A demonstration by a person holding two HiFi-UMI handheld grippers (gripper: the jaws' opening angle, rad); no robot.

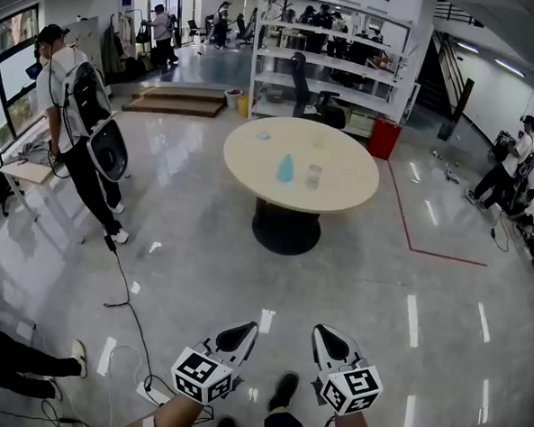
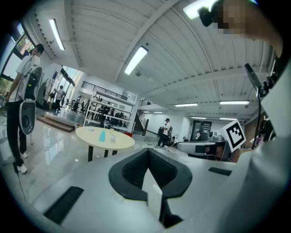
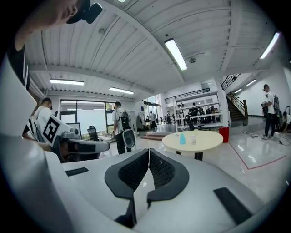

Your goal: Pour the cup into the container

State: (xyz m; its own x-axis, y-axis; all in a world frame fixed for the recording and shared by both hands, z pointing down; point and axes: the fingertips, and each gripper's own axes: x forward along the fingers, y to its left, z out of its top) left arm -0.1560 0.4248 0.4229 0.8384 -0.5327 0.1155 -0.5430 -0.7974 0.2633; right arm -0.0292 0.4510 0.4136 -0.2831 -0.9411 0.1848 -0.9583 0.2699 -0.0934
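Head view puts both tools low at my end of the room, and the round table [image 1: 341, 181] stands well ahead of the jaws, across a wide stretch of shiny floor. The left gripper [image 1: 244, 331] and right gripper [image 1: 324, 336] point toward it, side by side and level.

On the tabletop I make out a blue vessel [image 1: 286, 169], which I take for the cup, and just beside it a clear container [image 1: 313, 176]. Both are upright. They are too small from here for me to say what either holds.

Left gripper view shows the left gripper's [image 2: 148, 152] jaws clenched pad against pad with nothing between them. The table [image 2: 91, 135] lies far ahead and to the left of the tips. Right gripper view shows the same: the right gripper's [image 3: 148, 152] jaws are pressed together and empty, and the table [image 3: 207, 139] with the cup [image 3: 182, 138] is far ahead and to the right of the tips.

By my reading, the task has not begun. Nothing is held and the cup is untouched. What remains is closing the gap to the table, parting one pair of jaws, grasping the cup, carrying it over the container and tipping it.
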